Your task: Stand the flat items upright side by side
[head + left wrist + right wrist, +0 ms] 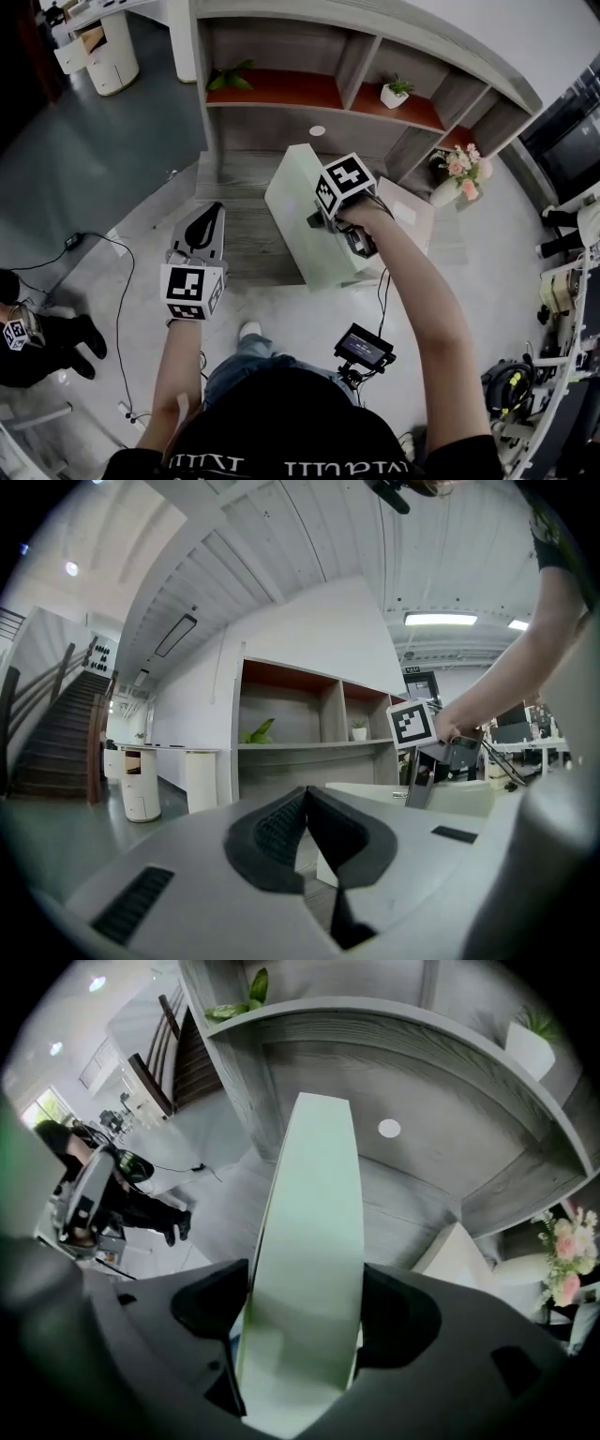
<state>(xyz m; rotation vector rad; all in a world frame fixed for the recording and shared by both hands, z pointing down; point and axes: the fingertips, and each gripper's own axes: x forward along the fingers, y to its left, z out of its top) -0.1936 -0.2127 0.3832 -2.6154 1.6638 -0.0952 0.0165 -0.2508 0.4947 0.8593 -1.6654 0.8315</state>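
Observation:
A pale green flat box (302,225) stands on its long edge, slightly tilted, on the grey wooden platform (246,246) of a shelf unit. My right gripper (321,221) grips its near upper end; in the right gripper view the box (314,1241) fills the gap between both pads. A second flat item, pinkish white (411,212), lies just right of it and shows as a pale corner (457,1252). My left gripper (216,208) hovers to the left of the green box, shut and empty, its tips (306,791) meeting. From the left gripper view the right gripper (424,778) sits on top of the box (464,799).
The shelf unit behind holds a leafy plant (231,77), a small white pot (394,94) and a vase of pink flowers (457,174). A seated person (37,337) and a floor cable (112,281) are at the left. A small monitor (364,347) hangs near my waist.

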